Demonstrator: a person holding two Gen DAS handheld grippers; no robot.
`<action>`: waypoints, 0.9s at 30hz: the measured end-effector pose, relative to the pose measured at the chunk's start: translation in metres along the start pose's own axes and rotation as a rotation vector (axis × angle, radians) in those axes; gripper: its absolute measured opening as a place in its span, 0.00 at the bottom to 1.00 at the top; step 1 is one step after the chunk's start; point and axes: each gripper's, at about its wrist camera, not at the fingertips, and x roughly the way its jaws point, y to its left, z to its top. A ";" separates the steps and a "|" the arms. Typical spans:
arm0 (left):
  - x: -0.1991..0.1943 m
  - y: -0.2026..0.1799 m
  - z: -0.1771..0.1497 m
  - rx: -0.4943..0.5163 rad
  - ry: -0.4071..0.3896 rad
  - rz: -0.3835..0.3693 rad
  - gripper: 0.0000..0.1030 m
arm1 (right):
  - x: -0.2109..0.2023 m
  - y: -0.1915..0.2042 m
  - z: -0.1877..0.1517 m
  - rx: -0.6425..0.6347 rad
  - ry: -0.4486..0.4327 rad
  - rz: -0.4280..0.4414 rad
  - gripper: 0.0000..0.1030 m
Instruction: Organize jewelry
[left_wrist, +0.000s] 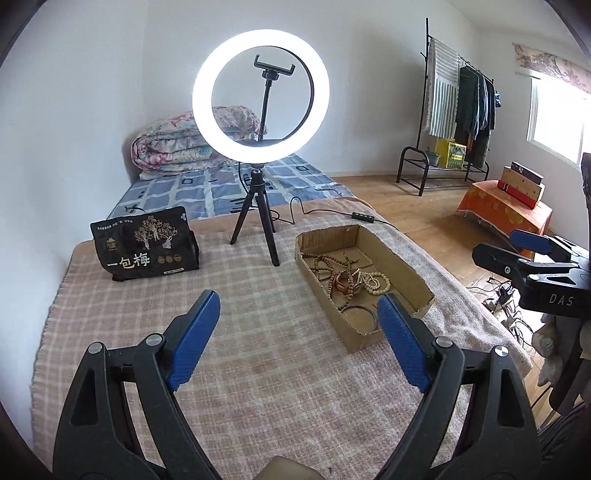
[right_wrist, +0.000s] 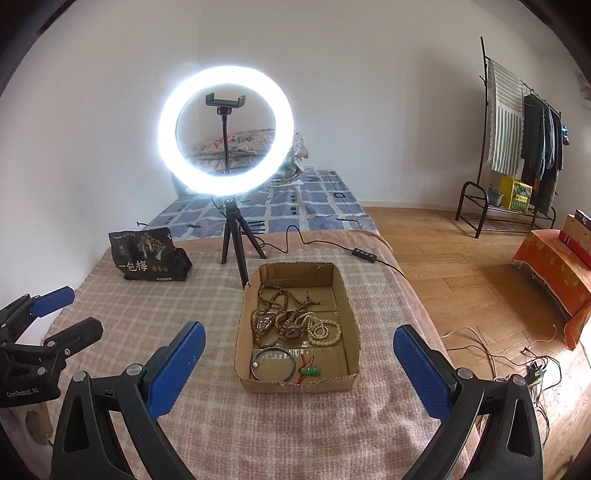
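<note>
1. Grippers were observed nearest the cameras: the left gripper (left_wrist: 299, 325) and the right gripper (right_wrist: 299, 354) were both held with fingers spread wide, nothing between them, above the checked blanket (right_wrist: 207, 421).
2. Just beyond, a shallow cardboard box (right_wrist: 243, 325) was found resting on the blanket, in front of the right gripper.
3. Inside the box, a thin metal bangle (right_wrist: 273, 363) and a small green pendant (right_wrist: 308, 371) were noted at the near end; cream beads (right_wrist: 325, 330) and brown beaded strands (right_wrist: 275, 299) lay tangled further back.
4. Behind, a lit ring light (right_wrist: 225, 131) on a tripod and a black snack bag (right_wrist: 144, 254) were recorded standing on the blanket.
5. Farthest, a clothes rack (right_wrist: 517, 136) was seen against the wall.
</note>
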 end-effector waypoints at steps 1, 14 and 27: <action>0.000 0.001 -0.001 0.001 -0.001 0.000 0.87 | 0.000 -0.002 -0.002 0.009 -0.004 -0.001 1.00; 0.005 -0.005 -0.008 0.024 0.008 -0.022 0.87 | 0.009 -0.011 -0.008 0.081 -0.018 -0.010 1.00; -0.021 -0.013 0.000 0.021 -0.052 -0.005 1.00 | 0.006 -0.001 -0.014 0.051 -0.022 -0.019 1.00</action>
